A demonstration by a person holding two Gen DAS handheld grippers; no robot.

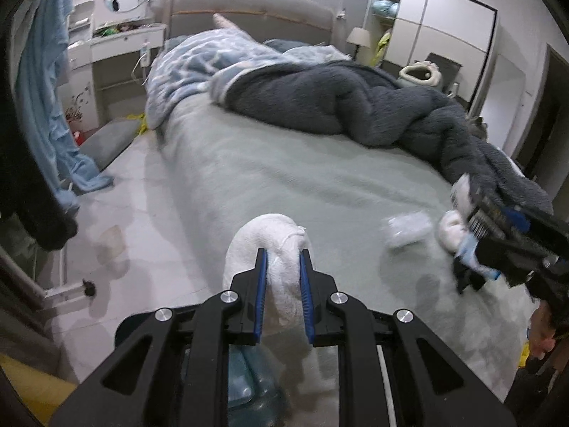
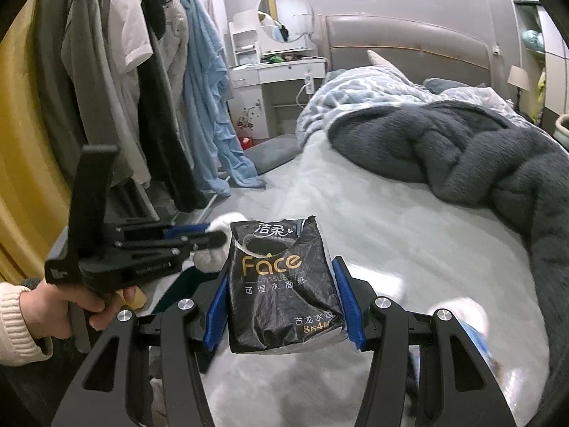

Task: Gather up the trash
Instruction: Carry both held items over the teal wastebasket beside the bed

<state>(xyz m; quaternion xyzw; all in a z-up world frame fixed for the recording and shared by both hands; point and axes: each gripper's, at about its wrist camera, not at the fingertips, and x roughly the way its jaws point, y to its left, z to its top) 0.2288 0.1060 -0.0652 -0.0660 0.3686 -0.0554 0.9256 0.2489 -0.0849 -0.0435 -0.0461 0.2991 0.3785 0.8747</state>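
The left tool (image 1: pixel 282 259) grips a white crumpled tissue wad (image 1: pixel 270 242), and the right tool (image 2: pixel 282 284) clamps a black tissue packet (image 2: pixel 282 284); both are lifted above the bed (image 1: pixel 284 163). Just past them, a clear wrapper (image 1: pixel 407 227) and another white wad (image 1: pixel 450 229) lie on the bedspread, uncollected. Collection looks partway through. No bin is clearly visible.

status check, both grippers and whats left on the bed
Left gripper shut on white tissue wad. Right gripper shut on black tissue pack. Clear wrapper left on bed. Nothing blocking.
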